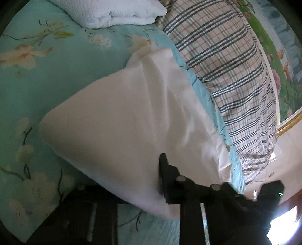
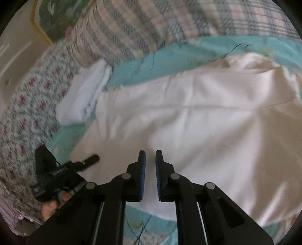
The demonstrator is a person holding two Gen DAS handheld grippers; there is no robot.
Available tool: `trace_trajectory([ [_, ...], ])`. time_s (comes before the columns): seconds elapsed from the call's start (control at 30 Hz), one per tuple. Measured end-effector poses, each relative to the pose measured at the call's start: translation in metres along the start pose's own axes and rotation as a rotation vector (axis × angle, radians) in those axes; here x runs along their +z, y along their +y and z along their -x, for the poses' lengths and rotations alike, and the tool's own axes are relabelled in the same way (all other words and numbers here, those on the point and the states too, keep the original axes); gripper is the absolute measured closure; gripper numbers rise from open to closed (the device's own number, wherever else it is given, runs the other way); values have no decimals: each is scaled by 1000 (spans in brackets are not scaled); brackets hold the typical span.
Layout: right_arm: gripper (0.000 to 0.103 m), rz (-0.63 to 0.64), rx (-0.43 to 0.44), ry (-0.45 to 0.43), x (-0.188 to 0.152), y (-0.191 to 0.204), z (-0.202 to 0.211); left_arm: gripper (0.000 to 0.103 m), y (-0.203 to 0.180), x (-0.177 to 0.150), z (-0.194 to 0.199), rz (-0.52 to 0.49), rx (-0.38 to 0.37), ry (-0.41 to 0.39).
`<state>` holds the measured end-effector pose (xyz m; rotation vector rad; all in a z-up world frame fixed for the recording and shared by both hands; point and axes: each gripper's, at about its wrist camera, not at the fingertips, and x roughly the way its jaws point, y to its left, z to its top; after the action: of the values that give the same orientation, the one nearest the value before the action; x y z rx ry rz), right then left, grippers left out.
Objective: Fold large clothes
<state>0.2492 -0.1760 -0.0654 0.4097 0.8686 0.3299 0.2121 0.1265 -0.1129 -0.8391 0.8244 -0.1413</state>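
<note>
A large white garment (image 2: pixel 198 120) lies spread over the turquoise flowered bedsheet (image 1: pixel 56 79) of the bed, reaching toward the bed's far edge where a plaid quilt (image 1: pixel 232 71) is heaped. In the left wrist view the cloth rises in a slack, lifted fold, and the left tool (image 1: pixel 162 179) sits at its near edge; only 1 dark finger (image 1: pixel 166 169) shows clearly there, pressed against the fabric, with the other hidden behind the cloth, so I cannot tell how far this tool is closed. In the right wrist view the left tool (image 2: pixel 83 163) appears at the garment's left border, its tip resting on the white cloth. The right tool (image 2: pixel 150 165) hovers over the near part of the garment with its 2 blue-padded fingers (image 2: pixel 142 169) apart by a narrow gap, holding nothing. A folded white towel (image 1: pixel 113 13) lies on the bedsheet apart from the garment.
</note>
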Motion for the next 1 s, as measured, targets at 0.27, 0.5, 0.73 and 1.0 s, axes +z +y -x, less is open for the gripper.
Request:
trace_trajectory([
  [0.27,98,-78,83,60,-7,-26,-23,93,-57,9,20,-174,-58,-50],
  [0.5,94,-312,285,14,-5,-68,5,94,-162,-11,22,-471,-140,-49],
  [0.73,73,-561,368,-179,0,-160,71,96,-233,-81,-47,-813,-113,82],
  [1.0,16,-527,459,-85,35,-186,64,98,-240,-153,-105,-1157,87,120],
])
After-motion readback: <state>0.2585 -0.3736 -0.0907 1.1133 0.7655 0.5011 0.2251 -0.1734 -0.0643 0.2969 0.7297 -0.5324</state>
